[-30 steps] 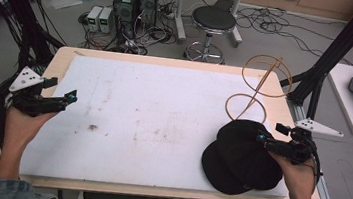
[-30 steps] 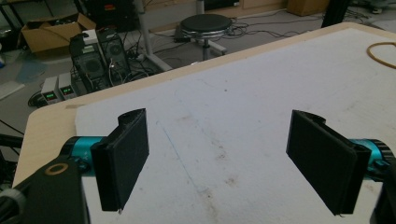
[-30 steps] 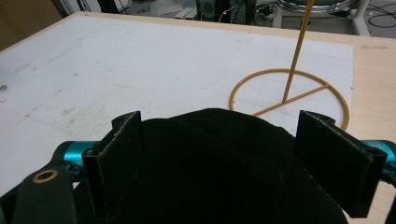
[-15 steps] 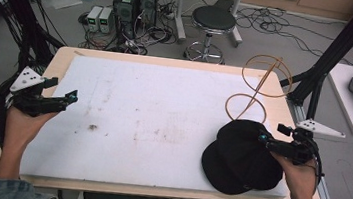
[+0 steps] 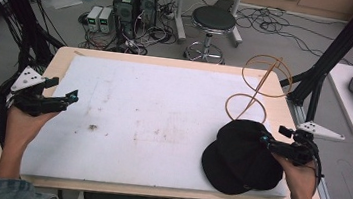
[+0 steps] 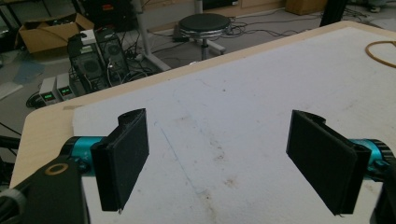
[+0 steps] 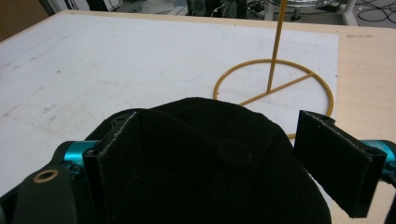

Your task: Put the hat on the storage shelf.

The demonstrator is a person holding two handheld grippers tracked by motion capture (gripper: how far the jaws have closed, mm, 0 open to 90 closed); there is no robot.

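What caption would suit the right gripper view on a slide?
Open right hand-held gripper poised over a black cap, a yellow wire stand just beyond.

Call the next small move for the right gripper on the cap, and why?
Probably close the right gripper. Its jaws stand open on either side of the black cap's crown, which lies on the white mat beside the wire stand. The left gripper is open, far off.

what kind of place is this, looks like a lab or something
Most likely a robotics or data-collection lab: desktop computers with tangled cables sit on the floor beyond the table, beside a round stool, and a person works hand-held grippers near a black cap.
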